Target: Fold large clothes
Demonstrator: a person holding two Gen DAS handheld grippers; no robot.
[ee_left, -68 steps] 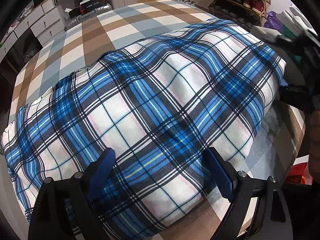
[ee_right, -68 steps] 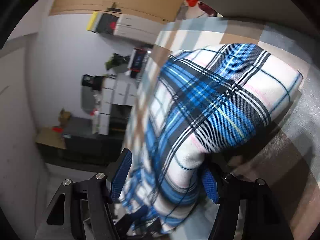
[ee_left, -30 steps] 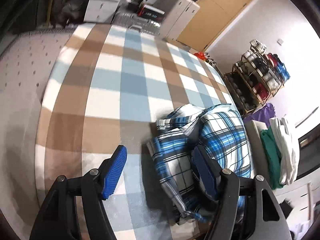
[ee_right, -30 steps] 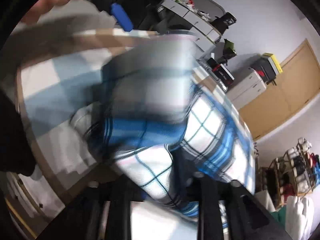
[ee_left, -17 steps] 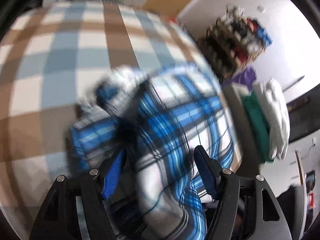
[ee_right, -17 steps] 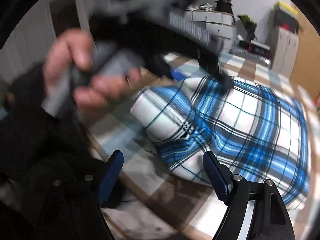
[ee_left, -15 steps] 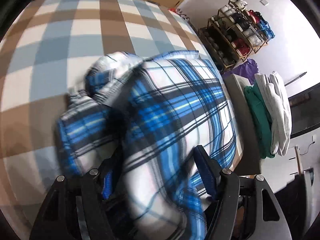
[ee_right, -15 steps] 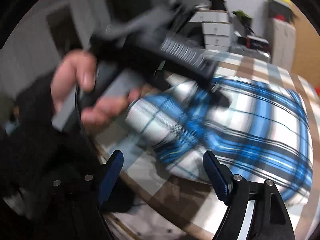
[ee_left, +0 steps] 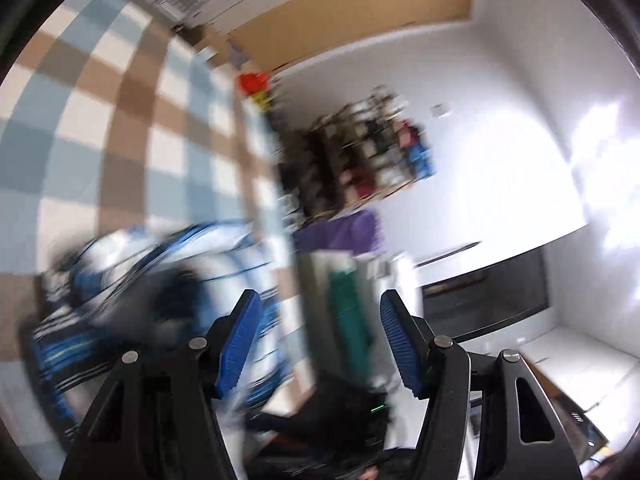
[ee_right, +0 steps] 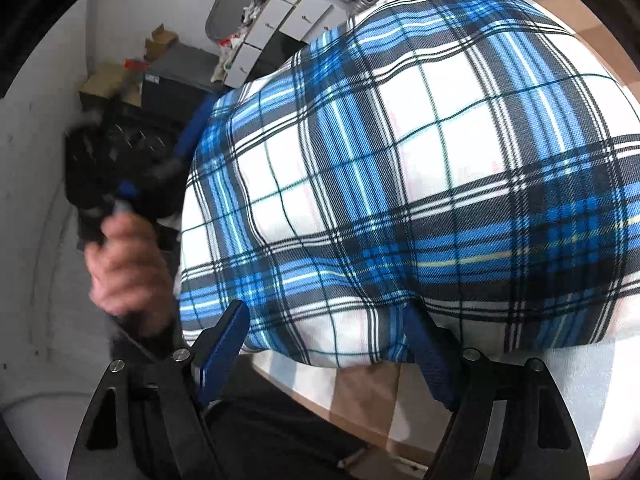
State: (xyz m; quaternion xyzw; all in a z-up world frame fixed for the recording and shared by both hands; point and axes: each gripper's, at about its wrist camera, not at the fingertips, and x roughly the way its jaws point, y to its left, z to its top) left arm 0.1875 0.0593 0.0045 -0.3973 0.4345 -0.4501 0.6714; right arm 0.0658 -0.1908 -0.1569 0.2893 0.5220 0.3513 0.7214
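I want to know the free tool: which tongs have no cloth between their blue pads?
The left tongs: only air between them. The right tongs straddle the plaid cloth.

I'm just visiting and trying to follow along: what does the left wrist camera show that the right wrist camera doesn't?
Only the left view: a shoe rack, a green and white clothes pile, and the left hand-held gripper, closing on nothing.

Only the right view: a hand, white drawers, and the right hand-held gripper, its jaws closing astride the plaid bundle's edge.

Both: the blue plaid bundle on the checked bed.
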